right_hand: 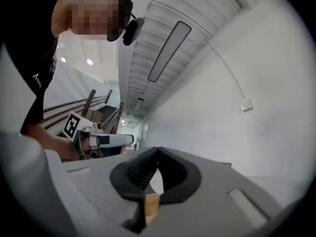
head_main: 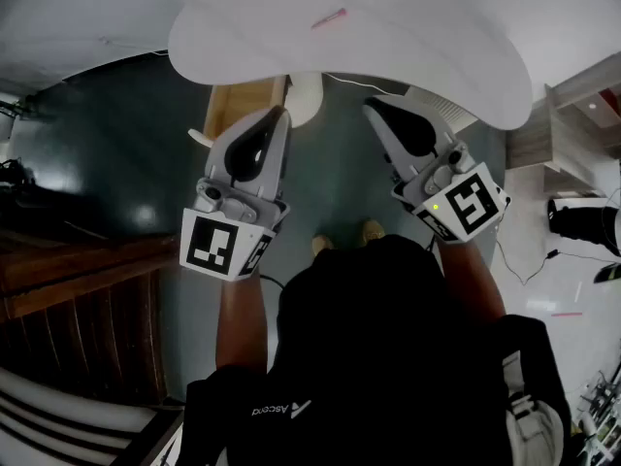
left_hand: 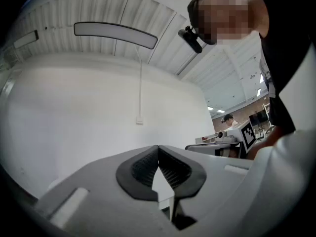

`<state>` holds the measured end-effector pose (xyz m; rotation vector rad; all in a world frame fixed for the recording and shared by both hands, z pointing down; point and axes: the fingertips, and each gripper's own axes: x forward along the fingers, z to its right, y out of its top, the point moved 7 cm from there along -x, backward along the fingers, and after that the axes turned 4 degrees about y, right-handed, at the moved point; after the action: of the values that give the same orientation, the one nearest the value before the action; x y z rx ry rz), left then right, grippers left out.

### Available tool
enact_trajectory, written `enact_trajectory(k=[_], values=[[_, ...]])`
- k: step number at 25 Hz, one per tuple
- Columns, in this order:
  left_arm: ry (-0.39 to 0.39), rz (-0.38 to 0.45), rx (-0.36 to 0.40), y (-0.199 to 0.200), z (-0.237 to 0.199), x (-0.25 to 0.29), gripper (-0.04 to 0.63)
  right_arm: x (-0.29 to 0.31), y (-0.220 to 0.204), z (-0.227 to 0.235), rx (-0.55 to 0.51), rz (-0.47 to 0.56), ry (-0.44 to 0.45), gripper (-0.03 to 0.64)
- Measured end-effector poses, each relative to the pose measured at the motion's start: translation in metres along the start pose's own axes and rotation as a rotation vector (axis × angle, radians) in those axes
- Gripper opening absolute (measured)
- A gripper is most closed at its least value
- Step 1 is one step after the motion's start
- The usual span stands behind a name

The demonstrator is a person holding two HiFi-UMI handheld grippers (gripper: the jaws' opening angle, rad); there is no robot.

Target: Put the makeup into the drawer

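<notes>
Firstly, containers: a tan wooden box-like piece (head_main: 243,103) stands under the rim of the white round desk (head_main: 417,47). Whether it is the drawer cannot be told, and its inside is hidden.

Makeup: no view shows it for certain. A thin pink streak (head_main: 328,17) lies on the desk top, too small to identify.

Left gripper (head_main: 277,118): held in front of the person's black shirt (head_main: 388,357), above the dark floor (head_main: 116,163), tip toward the desk rim. In its own view (left_hand: 158,149) the black ribbed fingers (left_hand: 142,170) are clenched tip to tip with nothing gripped. Only white wall shows through the slot below the tips.

Right gripper (head_main: 378,113): alongside the left one and apart from it, tip also toward the desk rim. In its own view (right_hand: 158,151) the fingers (right_hand: 140,172) are likewise clenched at the tips and hold nothing. A tan patch shows through the lower slot, behind the fingers rather than between the pads.

Other entries: a pair of shoes (head_main: 344,239) on the floor between the two grippers; dark wooden steps (head_main: 78,280) at the left of the head view.
</notes>
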<state>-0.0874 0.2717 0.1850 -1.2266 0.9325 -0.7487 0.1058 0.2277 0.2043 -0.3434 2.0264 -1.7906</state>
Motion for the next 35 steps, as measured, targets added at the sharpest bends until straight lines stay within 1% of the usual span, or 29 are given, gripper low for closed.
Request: enact_trajectory(k=[5,13,18,23,29,35], values=[[-0.012,-0.005,-0.009,-0.006,-0.011,-0.002,0.009,0.01,-0.004,-0.004,0.037,0.012,-0.01,0.003],[-0.058,-0.003,-0.028,-0.017,-0.037,0.001,0.009,0.021,-0.009,-0.014,0.029,-0.031,-0.058,0.003],[-0.069,-0.019,-0.036,-0.027,-0.048,0.018,0.01,0.027,-0.013,0.001,0.024,-0.044,-0.08,0.003],[-0.063,-0.032,-0.014,-0.039,-0.056,0.051,0.011,0.037,-0.021,0.037,-0.006,-0.04,-0.073,0.003],[-0.038,-0.06,0.008,-0.056,-0.07,0.101,0.011,0.056,-0.03,0.098,-0.024,-0.031,-0.049,0.003],[-0.011,-0.107,0.03,-0.084,-0.082,0.165,0.011,0.073,-0.052,0.169,-0.018,-0.042,-0.018,0.003]])
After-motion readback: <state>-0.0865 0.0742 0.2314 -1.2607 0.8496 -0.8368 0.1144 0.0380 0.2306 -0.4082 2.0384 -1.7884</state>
